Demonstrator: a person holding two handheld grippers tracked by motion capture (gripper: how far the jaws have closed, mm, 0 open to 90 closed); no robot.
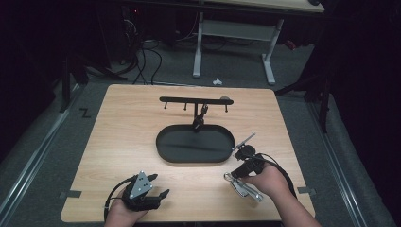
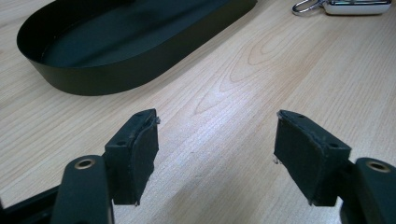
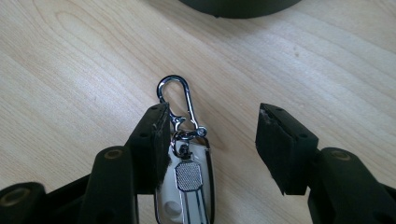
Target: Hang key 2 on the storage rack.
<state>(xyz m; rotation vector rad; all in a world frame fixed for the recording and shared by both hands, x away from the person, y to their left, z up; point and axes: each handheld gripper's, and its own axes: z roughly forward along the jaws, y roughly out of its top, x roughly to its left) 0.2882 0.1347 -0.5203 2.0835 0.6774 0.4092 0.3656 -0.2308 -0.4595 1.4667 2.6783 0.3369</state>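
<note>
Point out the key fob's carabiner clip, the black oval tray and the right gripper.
carabiner clip [image 3: 175, 95]: right gripper view, on its silver loop.
black oval tray [image 1: 195, 144]: high view, on its bare floor.
right gripper [image 3: 212, 140]: right gripper view, midway between its open jaw tips, over the key fob [image 3: 187, 196].

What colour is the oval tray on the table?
Black: the oval tray shows best in the high view.

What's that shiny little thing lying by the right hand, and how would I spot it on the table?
Start at the black oval tray in the middle of the wooden table, then look toward the near right corner. There, under the right tool, lies a silver key fob with a snap clip on its end. It is the one shiny metal thing among dark, matte ones.
</note>
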